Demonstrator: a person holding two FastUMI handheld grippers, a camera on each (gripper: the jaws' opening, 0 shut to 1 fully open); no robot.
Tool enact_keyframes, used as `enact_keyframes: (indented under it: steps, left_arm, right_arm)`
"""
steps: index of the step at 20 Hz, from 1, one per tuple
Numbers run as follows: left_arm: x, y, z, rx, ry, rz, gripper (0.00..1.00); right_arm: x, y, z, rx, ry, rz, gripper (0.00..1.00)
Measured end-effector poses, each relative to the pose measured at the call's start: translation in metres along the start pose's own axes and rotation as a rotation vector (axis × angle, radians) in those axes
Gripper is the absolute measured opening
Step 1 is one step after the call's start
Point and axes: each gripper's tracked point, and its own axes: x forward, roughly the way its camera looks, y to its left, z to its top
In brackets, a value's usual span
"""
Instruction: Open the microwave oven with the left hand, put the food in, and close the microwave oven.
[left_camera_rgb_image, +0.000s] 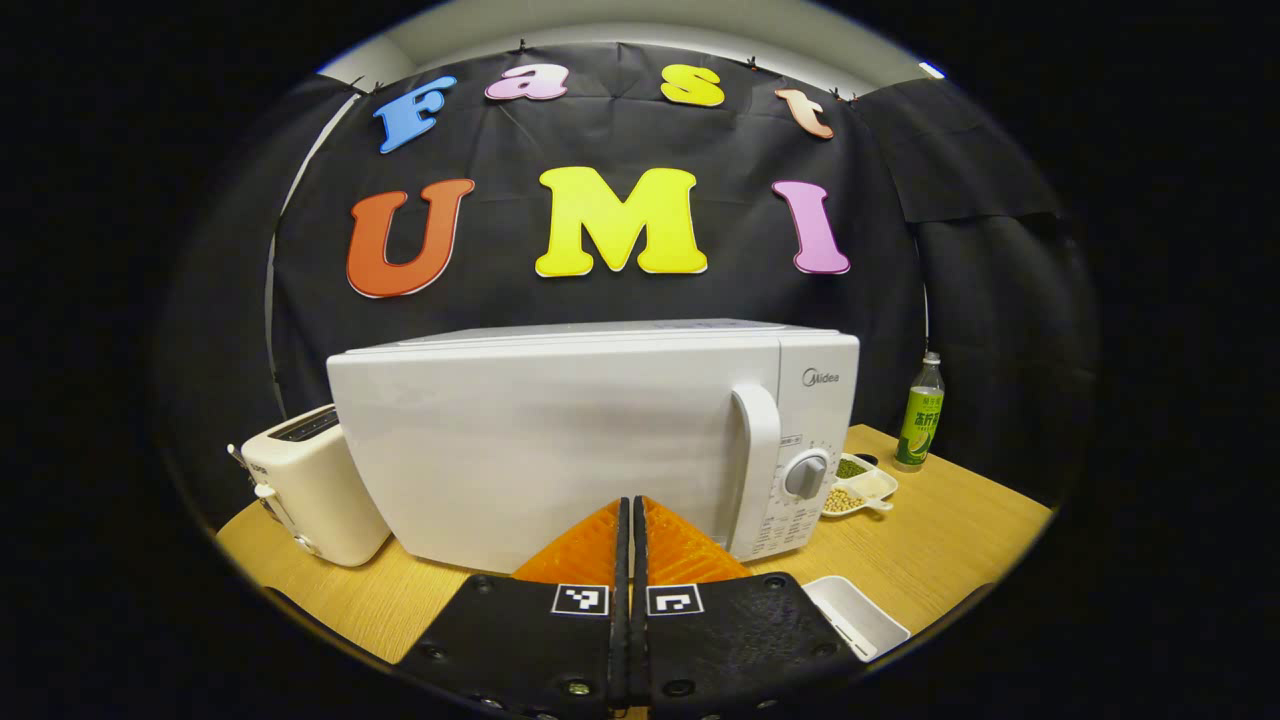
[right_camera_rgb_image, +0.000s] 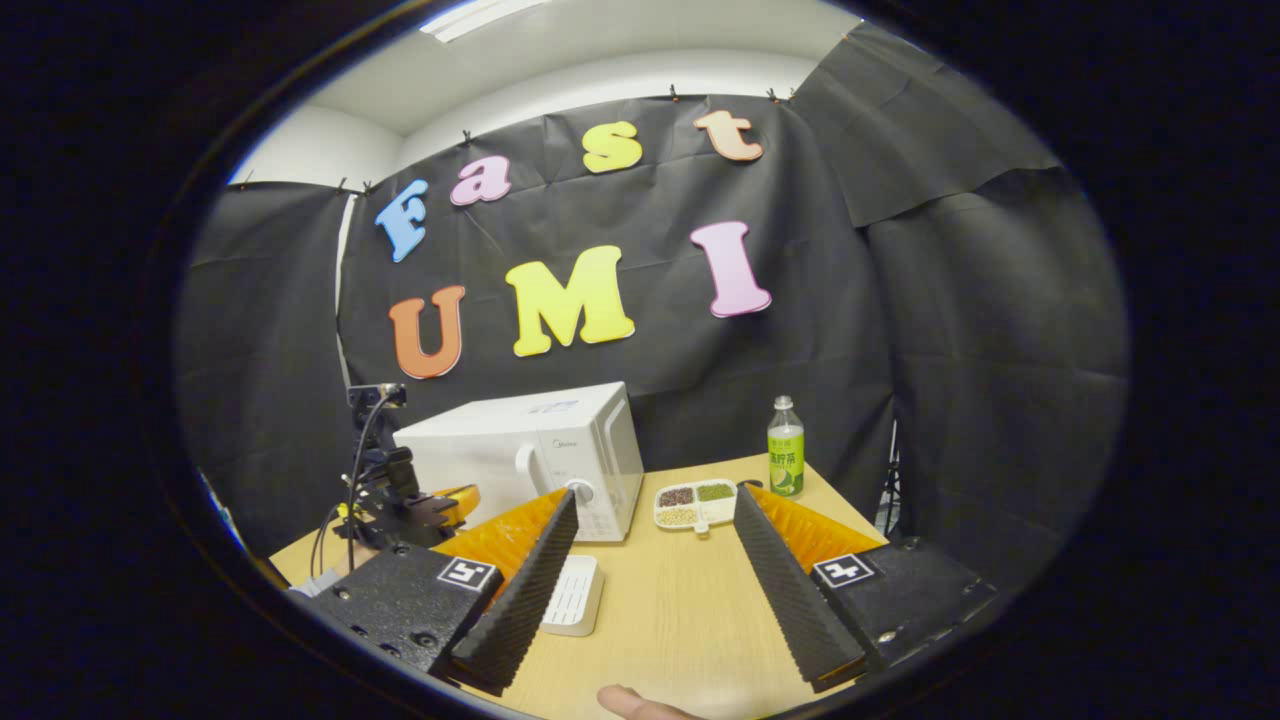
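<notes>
In the left gripper view, the left gripper (left_camera_rgb_image: 631, 520) is seen at the bottom with its two fingers pressed together and nothing held between them; their tips are aimed at the lower front of the microwave oven (left_camera_rgb_image: 560, 440). Just to the right of the fingers, a shallow white tray (left_camera_rgb_image: 858, 618) lies on the wooden table (left_camera_rgb_image: 930, 550). The microwave's door is shut, with its upright handle (left_camera_rgb_image: 757, 460) and a round dial (left_camera_rgb_image: 806, 475) toward the right side. A white toaster (left_camera_rgb_image: 310, 485) stands just beside the microwave on the left. To the right of the oven, a divided dish of food (left_camera_rgb_image: 860, 487) rests on the table, and a green-labelled bottle (left_camera_rgb_image: 920, 412) stands farther back near the table edge.

In the right gripper view, the right gripper (right_camera_rgb_image: 650, 570) is held with its fingers wide apart over bare table, gripping nothing. A fingertip (right_camera_rgb_image: 630, 702), probably of the holding hand, is glimpsed at the bottom edge. The white tray is seen between the fingers at the left, and the left gripper is seen farther off, just in front of the microwave.
</notes>
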Motion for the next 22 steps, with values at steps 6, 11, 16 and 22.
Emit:
enact_keyframes:
  steps: [6,11,16,22]
  left_arm:
    - [-0.091,-0.029,0.008,-0.034,0.06,-0.043,0.27]
    - [-0.167,-0.016,0.039,-0.004,0.033,0.013,0.92]
    - [-0.235,-0.001,0.087,0.015,-0.018,0.066,0.97]
    - [-0.311,0.019,0.135,-0.007,-0.105,0.145,0.96]
  right_arm:
    - [-0.036,0.021,0.002,-0.017,-0.02,-0.001,1.0]
    - [-0.069,0.04,0.014,-0.035,-0.045,-0.005,1.0]
    - [-0.106,0.057,0.043,-0.068,-0.109,-0.012,1.0]
    - [-0.147,0.062,0.085,-0.102,-0.2,-0.014,0.89]
